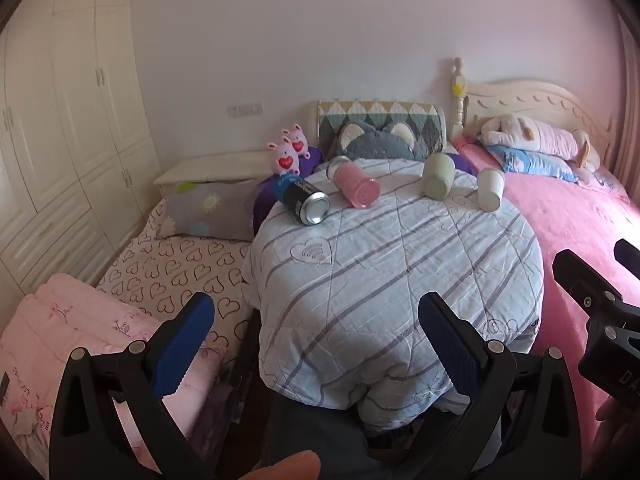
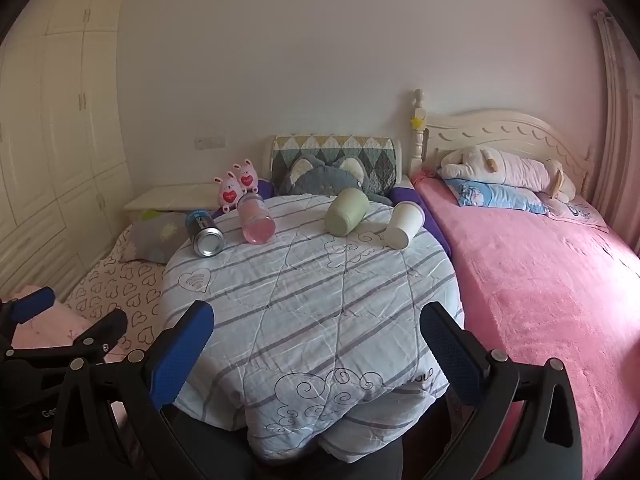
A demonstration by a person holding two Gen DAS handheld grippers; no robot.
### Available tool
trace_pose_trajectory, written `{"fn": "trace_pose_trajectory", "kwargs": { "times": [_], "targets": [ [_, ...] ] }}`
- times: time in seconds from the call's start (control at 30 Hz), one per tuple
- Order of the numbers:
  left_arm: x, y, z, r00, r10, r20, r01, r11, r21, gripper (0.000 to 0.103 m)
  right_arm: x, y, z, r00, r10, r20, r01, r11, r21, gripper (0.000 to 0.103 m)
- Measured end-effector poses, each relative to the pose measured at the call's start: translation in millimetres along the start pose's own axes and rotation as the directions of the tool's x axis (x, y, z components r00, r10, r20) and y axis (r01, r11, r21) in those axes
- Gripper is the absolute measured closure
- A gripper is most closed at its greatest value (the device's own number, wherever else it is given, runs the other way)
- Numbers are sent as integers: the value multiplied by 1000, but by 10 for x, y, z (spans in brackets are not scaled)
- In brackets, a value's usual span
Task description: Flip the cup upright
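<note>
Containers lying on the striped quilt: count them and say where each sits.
4, all on their sides in a row at the far end: can leftmost, pink bottle next, green cup, then white cup rightmost. None looks hidden.

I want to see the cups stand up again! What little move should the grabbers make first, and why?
Probably the right gripper should reach forward toward the white cup. That cup lies on its side on the striped quilt, like the green cup, pink bottle and can. Both grippers, the left gripper too, are open, hold nothing and sit far back from them.
</note>
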State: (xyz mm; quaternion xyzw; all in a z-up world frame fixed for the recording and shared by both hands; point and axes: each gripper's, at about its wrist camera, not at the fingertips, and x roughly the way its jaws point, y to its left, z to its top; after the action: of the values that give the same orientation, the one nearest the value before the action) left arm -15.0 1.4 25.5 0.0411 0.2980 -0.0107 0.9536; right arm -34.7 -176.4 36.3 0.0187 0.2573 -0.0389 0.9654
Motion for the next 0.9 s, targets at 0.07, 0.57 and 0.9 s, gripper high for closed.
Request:
{"fn": "trace_pose_trajectory", "kwargs": {
  "times": [0.07,0.57,0.9],
  "targets": [
    [-39,-14,7,1000,-1,9,1,1000,1,0,-32,-14,-2,1000,-4,7,4,1000,2,0],
    [-156,-97,38,1000,-14,28,13,1000,14,0,-143,-65,5,1000,-2,16,1,1000,12,0],
    [-165,-108,24,1000,-12,29,11,1000,14,0,-140,-64,14,1000,1,14,-1,1000,20,0]
  ]
}}
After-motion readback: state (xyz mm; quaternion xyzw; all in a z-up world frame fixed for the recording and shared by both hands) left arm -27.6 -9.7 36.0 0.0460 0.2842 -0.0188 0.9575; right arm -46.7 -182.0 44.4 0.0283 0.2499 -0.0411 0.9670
